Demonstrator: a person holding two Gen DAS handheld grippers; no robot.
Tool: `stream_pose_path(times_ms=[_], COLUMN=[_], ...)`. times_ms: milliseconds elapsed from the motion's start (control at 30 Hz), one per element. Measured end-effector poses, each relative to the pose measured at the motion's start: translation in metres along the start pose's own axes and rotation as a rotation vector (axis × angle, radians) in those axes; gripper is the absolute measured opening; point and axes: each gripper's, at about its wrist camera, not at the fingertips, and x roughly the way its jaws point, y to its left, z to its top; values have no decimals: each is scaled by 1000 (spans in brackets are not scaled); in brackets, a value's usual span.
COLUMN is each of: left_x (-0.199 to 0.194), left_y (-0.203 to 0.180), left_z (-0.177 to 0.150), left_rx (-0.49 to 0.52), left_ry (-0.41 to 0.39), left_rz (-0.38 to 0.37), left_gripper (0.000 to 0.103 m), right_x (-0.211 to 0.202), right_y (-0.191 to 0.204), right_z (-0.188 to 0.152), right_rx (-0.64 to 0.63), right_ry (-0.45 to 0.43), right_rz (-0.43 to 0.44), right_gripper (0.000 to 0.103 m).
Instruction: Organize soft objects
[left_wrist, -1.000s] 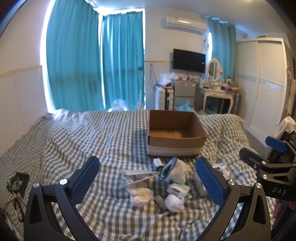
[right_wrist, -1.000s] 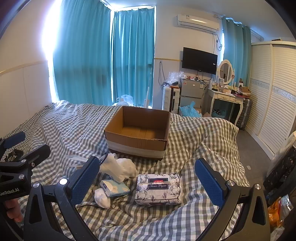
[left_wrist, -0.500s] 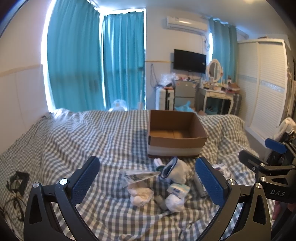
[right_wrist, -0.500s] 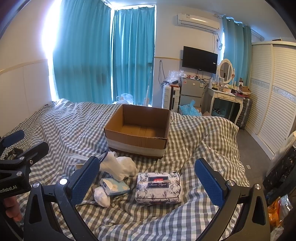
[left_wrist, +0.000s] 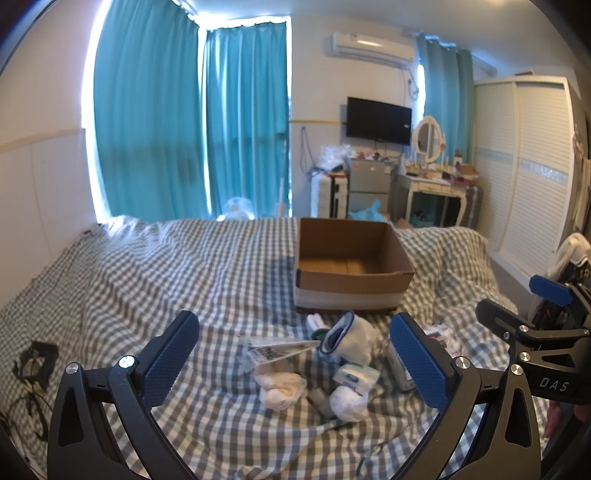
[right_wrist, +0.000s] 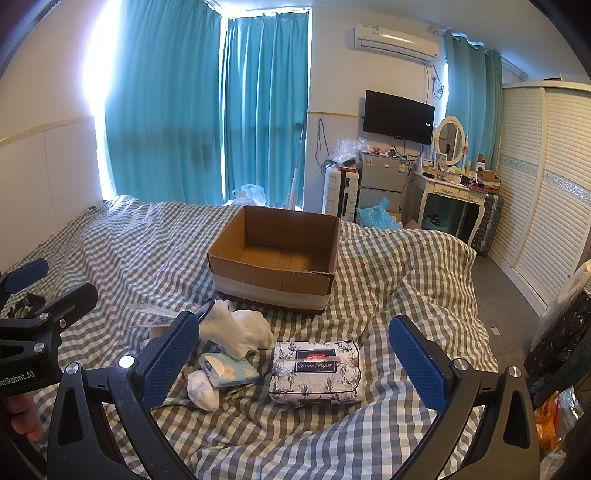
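Observation:
An empty cardboard box (left_wrist: 351, 258) (right_wrist: 273, 254) stands on the checked bed. In front of it lies a heap of soft things: a floral tissue pack (right_wrist: 316, 367), a small blue tissue packet (right_wrist: 229, 371) (left_wrist: 356, 376), white socks (right_wrist: 240, 330) (left_wrist: 351, 336), rolled white socks (left_wrist: 282, 386) (right_wrist: 201, 386) and a clear plastic sleeve (left_wrist: 273, 349). My left gripper (left_wrist: 295, 365) is open and empty, held above the heap. My right gripper (right_wrist: 293, 365) is open and empty, held above the floral pack.
The checked bedspread (left_wrist: 166, 280) covers the whole bed. A black cable and adapter (left_wrist: 33, 363) lie at its left edge. Beyond the bed stand a dressing table (right_wrist: 454, 192), a small fridge (right_wrist: 382, 181) and a white wardrobe (right_wrist: 546, 177).
Both grippers have hardly moved; the right wrist view has shifted very slightly. Nothing was taken hold of.

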Motion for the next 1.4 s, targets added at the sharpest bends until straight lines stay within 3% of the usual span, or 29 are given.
stream_pose_path(times_ms=[1400], left_x=[-11], left_y=[11], left_z=[14], left_rx=[-31], left_ry=[-25], left_rz=[-10], left_gripper=[103], right_x=[-6], right_y=[9], right_z=[13], right_rx=[-26], right_ry=[-11], right_rz=[4], right_gripper=[103])
